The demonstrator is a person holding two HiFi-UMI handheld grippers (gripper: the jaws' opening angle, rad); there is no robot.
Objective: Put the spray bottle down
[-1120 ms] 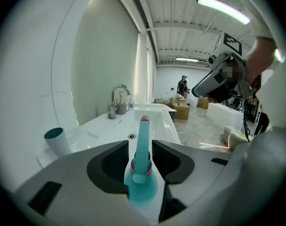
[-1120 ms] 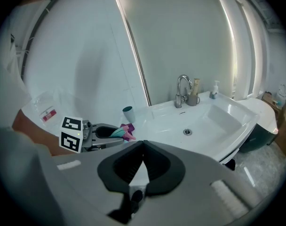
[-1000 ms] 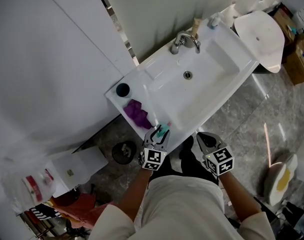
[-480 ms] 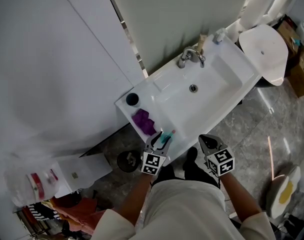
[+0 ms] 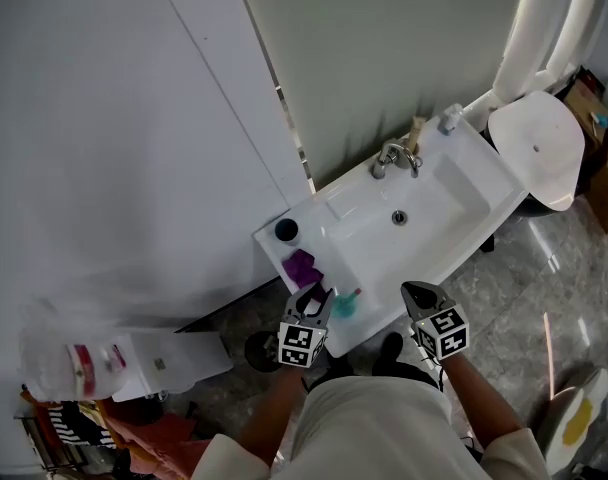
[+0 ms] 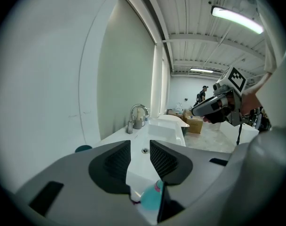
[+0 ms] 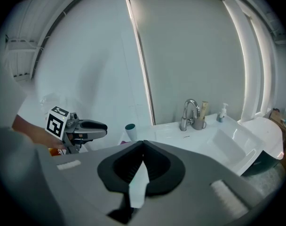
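Observation:
The teal spray bottle (image 5: 343, 305) with a pink tip sits on the near corner of the white sink (image 5: 454, 183). In the left gripper view the spray bottle (image 6: 149, 200) shows low down, under the jaws and free of them. My left gripper (image 5: 315, 298) hangs just left of the bottle; its jaws stand apart and are closing, with nothing pressed between them (image 6: 140, 146). My right gripper (image 5: 417, 292) hovers off the sink's front edge, right of the bottle, with its jaw tips meeting and nothing in them (image 7: 143, 145).
A purple cloth (image 5: 302, 266) and a dark cup (image 5: 286, 230) lie at the sink's left end. The faucet (image 5: 394, 155) and a soap dispenser (image 5: 449, 119) stand at the back. A toilet (image 5: 539, 146) is at the right; a round bin (image 5: 258, 349) sits on the floor below.
The left gripper's jaws were around the bottle; now they have lifted and drawn back, and the bottle rests alone on the sink rim. Both grippers have risen away from the sink.

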